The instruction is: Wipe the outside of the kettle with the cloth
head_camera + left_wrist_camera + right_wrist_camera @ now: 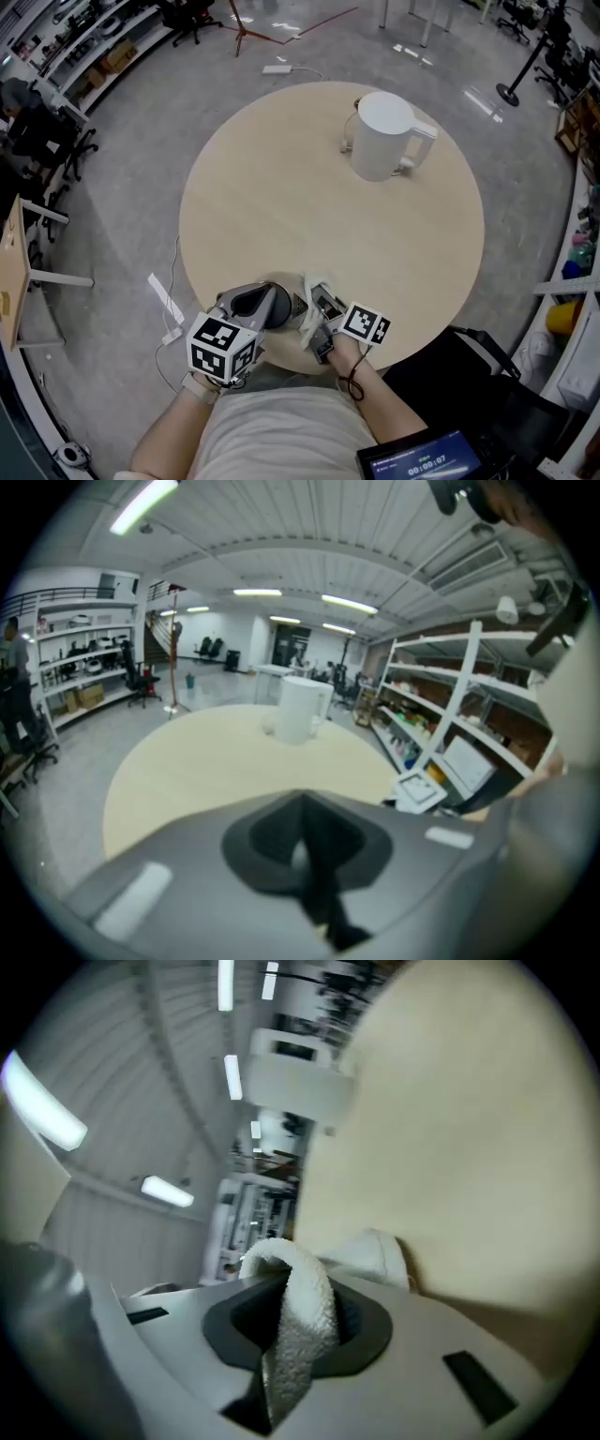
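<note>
Colours on view
Kettle (384, 136) white; table (281, 216) pale beige; cloth (302, 1321) white, terry-textured; floor (122, 187) grey; marker cubes (222, 349) black-and-white squares.

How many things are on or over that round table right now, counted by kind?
kettle: 1
cloth: 1
grippers: 2, the left gripper and the right gripper, whose fingers pinch the cloth
Total: 4

Head view overhead — gripper views low, sharing table (281, 206).
</note>
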Available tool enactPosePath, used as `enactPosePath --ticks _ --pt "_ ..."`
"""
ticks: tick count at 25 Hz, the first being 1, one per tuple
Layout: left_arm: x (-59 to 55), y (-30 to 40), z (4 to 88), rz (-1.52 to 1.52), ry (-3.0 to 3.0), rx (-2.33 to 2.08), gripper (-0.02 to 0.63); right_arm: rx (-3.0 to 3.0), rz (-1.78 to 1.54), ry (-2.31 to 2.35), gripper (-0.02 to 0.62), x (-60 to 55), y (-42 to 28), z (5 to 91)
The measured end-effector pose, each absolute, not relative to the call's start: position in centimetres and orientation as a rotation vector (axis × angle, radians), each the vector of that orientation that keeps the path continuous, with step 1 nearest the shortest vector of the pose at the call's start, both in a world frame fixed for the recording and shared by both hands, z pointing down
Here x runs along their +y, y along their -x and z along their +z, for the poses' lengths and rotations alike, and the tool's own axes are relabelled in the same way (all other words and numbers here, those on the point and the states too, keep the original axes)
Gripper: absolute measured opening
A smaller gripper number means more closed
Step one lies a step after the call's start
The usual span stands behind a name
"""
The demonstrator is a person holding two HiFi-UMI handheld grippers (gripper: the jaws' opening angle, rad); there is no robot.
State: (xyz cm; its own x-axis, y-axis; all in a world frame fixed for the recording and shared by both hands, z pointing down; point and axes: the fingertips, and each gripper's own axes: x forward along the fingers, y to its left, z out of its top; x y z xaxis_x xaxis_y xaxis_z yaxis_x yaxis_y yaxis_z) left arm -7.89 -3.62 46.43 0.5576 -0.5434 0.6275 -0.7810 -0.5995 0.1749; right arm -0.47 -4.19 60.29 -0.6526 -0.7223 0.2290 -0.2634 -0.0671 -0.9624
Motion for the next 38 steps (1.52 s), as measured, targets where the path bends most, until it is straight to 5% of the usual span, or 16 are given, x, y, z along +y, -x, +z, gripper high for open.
enactPosePath --ticks 2,6,10,15,21,25,31,38 --pt "-3.6 7.9 46.3 0.746 -2.388 -1.079 0.000 1.978 -1.587 0.921 0.067 -4.1 0.9 55.6" --pt "-3.7 7.7 46.5 0.750 -2.446 -1.040 0.000 2.162 -1.772 0.929 0.067 -6.3 1.5 60.2" --pt "-3.3 7.9 46.2 0.746 -2.478 -1.011 0.000 2.645 -1.401 0.451 0.067 -9.4 7.3 50.9" --pt "-3.0 7.5 46.3 0.761 -2.539 -0.955 0.000 2.752 -1.731 0.849 0.067 -11.4 7.8 61.6" --pt "-0.2 7.6 45.6 0.752 -2.741 -0.729 0.000 2.784 -1.321 0.491 0.067 -6.9 9.1 50.1" --pt "0.7 7.2 45.7 0.766 -2.800 -0.627 0.000 2.653 -1.754 0.825 0.067 -8.5 7.4 61.1" --pt "3.8 5.7 44.8 0.642 -2.911 -0.323 0.000 2.566 -1.420 0.572 0.067 -2.2 5.7 49.8" --pt "4.2 3.1 44.6 0.578 -2.928 -0.139 0.000 2.587 -1.765 0.909 0.067 -3.5 3.3 60.3"
